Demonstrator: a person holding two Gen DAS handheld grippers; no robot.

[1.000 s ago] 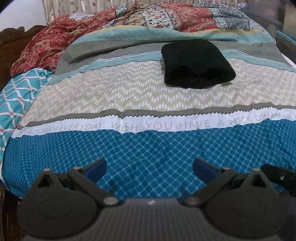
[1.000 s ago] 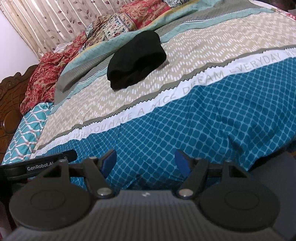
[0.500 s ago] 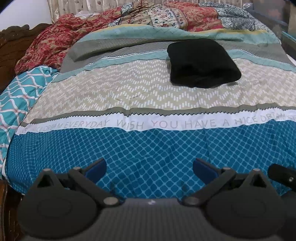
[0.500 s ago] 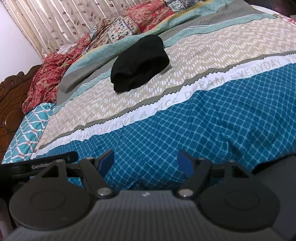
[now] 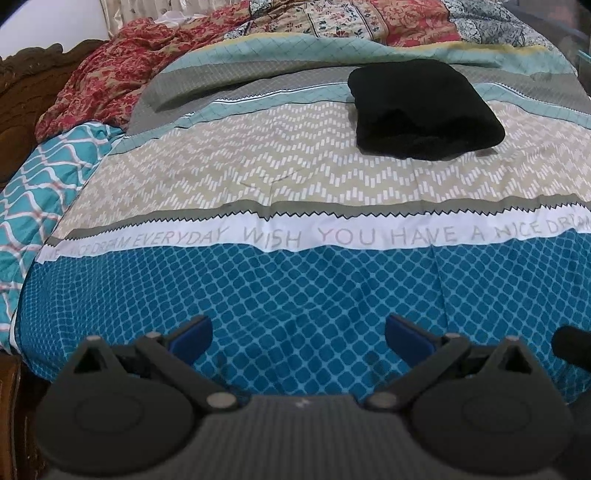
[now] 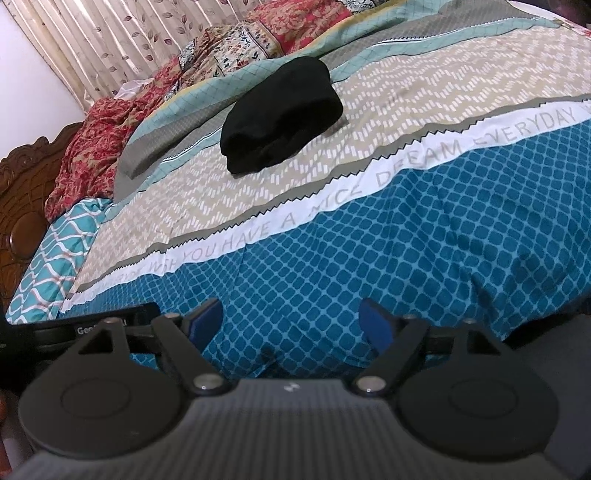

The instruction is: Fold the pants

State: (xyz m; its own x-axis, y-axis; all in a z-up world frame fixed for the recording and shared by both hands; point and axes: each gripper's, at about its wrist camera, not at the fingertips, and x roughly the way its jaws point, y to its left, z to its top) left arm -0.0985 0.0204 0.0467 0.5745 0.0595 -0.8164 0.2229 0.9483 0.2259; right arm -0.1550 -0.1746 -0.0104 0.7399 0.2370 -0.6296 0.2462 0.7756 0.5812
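Already folded into a soft, limp black fabric bundle of pants (image 5: 424,110), well ahead of both tongs; best pinched at edges. Left gripper (image 5: 298,336) and right gripper (image 6: 292,322) spread apart, empty.

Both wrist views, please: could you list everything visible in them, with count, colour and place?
pants: one, black, folded into a bundle, lying on the beige zigzag band of the bedspread.
bedspread: one, banded blue, white, beige, grey and teal with printed lettering, covering the bed.
quilt: one, red and cream floral patchwork, bunched along the far edge of the bed.
pillow: one, teal with white wavy lines, at the left side of the bed.
headboard: one, dark carved wood, at the left.
curtain: one, beige with a leaf print, behind the bed.
left tool: one, black with blue pads, open, above the blue band.
right tool: one, black with blue pads, open, above the blue band.
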